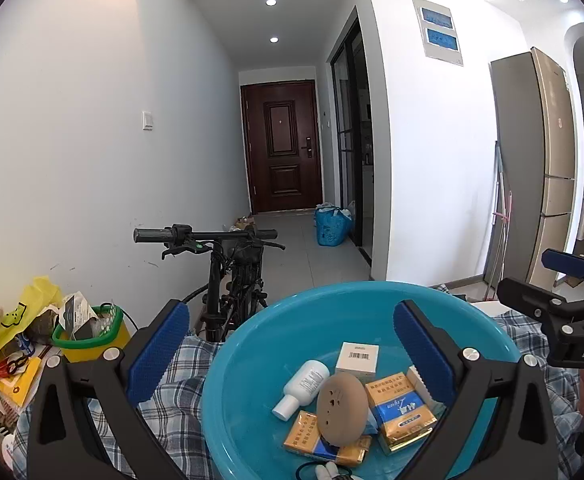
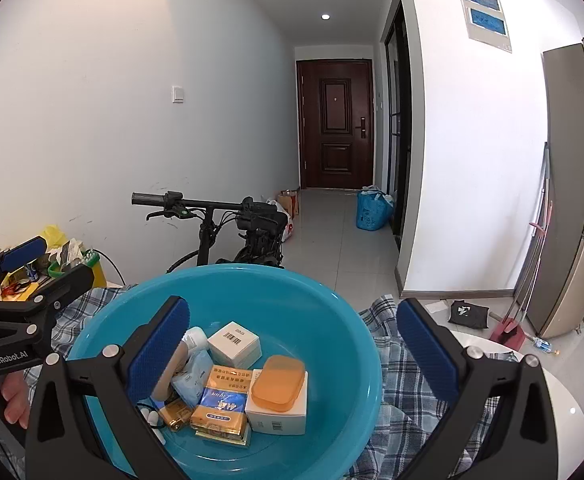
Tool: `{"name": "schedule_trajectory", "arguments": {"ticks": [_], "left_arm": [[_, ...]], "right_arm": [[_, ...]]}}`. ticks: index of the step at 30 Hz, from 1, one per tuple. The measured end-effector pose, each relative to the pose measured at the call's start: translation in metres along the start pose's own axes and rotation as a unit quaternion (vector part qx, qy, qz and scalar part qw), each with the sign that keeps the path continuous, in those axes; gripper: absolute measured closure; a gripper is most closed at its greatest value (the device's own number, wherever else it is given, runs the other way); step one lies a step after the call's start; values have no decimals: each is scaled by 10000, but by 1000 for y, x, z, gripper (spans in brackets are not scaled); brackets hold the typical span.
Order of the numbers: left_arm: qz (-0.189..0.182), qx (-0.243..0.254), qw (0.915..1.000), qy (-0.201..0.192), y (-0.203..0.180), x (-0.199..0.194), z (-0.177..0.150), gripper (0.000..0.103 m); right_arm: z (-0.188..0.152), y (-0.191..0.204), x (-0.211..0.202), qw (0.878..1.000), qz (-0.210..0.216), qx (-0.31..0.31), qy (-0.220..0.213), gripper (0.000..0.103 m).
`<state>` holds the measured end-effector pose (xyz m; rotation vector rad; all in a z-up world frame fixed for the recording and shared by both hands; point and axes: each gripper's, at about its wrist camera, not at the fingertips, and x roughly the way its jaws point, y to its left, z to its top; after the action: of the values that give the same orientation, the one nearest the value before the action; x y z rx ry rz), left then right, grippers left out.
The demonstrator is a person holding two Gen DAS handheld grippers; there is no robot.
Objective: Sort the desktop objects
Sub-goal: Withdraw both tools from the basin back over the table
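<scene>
Both sets of jaws released, empty. Blue basin [image 2: 332,320] sits below and between them; loose heap inside could spill if rim bumped.

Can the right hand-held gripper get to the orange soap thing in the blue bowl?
Probably yes. The orange soap box lies on top of a white box in the blue bowl, with nothing covering it. The right hand-held gripper is open and empty, hovering above the bowl.

Bicycle [image 1: 228,280], brown door [image 1: 282,148], fridge [image 1: 540,168]
</scene>
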<state>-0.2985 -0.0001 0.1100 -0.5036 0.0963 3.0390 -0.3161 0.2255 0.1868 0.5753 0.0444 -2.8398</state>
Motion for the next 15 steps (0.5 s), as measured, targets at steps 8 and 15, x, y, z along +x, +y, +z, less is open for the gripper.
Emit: {"name": "schedule_trajectory", "arguments": {"ticks": [8, 15], "left_arm": [[24, -65, 9999, -155, 3, -71, -5, 0], [-349, -629, 9974, -109, 21, -140, -4, 0]], "right_arm": [[-4, 15, -53, 9996, 139, -172, -168, 0], [-17, 30, -108, 9984, 283, -313, -376, 0]]}}
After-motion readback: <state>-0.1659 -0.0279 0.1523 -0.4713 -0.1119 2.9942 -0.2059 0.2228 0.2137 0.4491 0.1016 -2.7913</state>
